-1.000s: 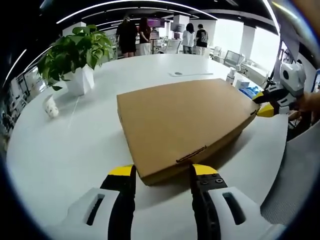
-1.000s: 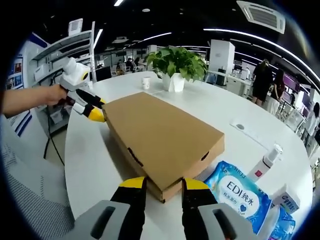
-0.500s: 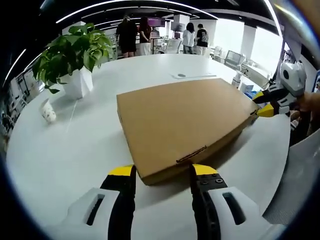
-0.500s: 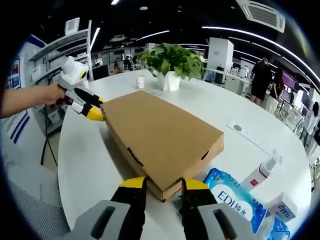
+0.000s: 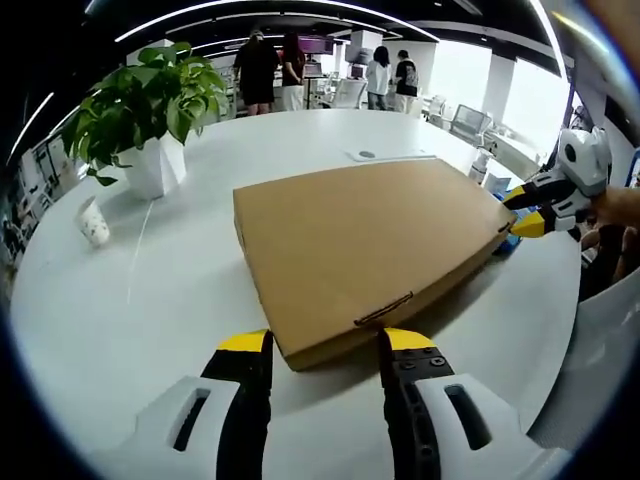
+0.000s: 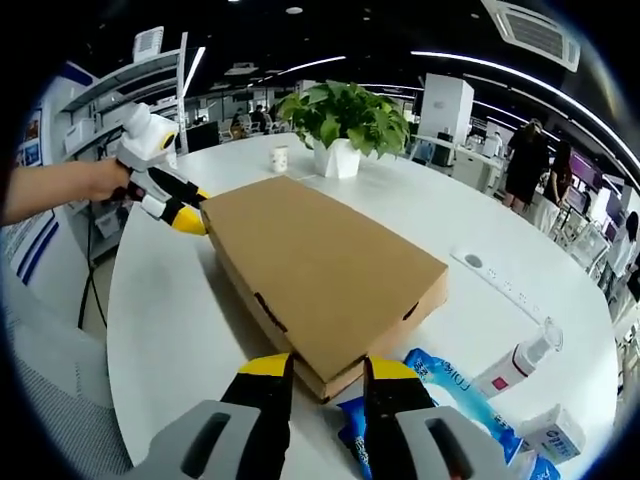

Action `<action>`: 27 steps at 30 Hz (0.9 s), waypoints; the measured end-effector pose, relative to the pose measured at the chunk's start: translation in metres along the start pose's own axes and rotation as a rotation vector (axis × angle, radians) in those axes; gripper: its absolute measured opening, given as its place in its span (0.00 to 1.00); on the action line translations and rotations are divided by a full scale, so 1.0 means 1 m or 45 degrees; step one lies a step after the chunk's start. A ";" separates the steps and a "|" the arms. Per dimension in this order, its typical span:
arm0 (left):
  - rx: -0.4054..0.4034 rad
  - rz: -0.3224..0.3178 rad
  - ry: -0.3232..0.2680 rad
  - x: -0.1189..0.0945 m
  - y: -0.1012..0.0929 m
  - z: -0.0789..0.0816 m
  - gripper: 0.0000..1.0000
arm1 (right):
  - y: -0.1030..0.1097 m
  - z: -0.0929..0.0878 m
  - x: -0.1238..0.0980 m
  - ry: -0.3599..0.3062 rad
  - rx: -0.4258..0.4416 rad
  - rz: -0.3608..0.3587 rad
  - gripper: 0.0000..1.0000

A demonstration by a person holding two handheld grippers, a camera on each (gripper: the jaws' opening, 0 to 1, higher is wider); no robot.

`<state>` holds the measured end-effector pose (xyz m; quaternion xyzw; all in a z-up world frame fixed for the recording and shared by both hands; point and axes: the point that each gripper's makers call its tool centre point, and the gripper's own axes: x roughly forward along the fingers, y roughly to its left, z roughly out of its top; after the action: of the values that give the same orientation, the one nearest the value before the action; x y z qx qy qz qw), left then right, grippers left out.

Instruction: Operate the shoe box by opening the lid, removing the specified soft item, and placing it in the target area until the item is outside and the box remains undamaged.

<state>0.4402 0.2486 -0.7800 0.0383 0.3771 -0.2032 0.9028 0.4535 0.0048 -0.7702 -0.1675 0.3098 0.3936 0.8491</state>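
Left gripper view: left gripper (image 5: 316, 342), yellow-tipped jaws apart, straddling near corner of flat brown cardboard shoe box (image 5: 365, 245), lid shut, on round white table (image 5: 120, 310). Right gripper view: right gripper (image 6: 317, 368), jaws apart w/ opposite box corner between tips. Blue wipes pack (image 6: 455, 385) just beside that corner, white spray bottle (image 6: 520, 355) near. Potted green plant in white pot (image 5: 150, 110) beyond box

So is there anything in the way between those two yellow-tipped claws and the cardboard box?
Nothing visible. The left gripper and the right gripper each have their jaws open around a corner of the closed shoe box.
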 end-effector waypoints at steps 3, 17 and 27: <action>0.001 -0.004 0.005 0.000 0.000 0.000 0.43 | 0.000 0.000 0.000 0.000 0.003 -0.001 0.25; 0.015 -0.004 -0.017 -0.009 -0.005 0.005 0.45 | 0.004 0.004 -0.016 -0.054 0.084 0.007 0.25; 0.023 0.026 -0.080 -0.027 -0.011 0.014 0.46 | -0.014 -0.001 -0.060 -0.112 0.095 -0.049 0.30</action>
<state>0.4282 0.2445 -0.7506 0.0437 0.3463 -0.1986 0.9158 0.4338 -0.0387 -0.7311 -0.1244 0.2834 0.3723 0.8750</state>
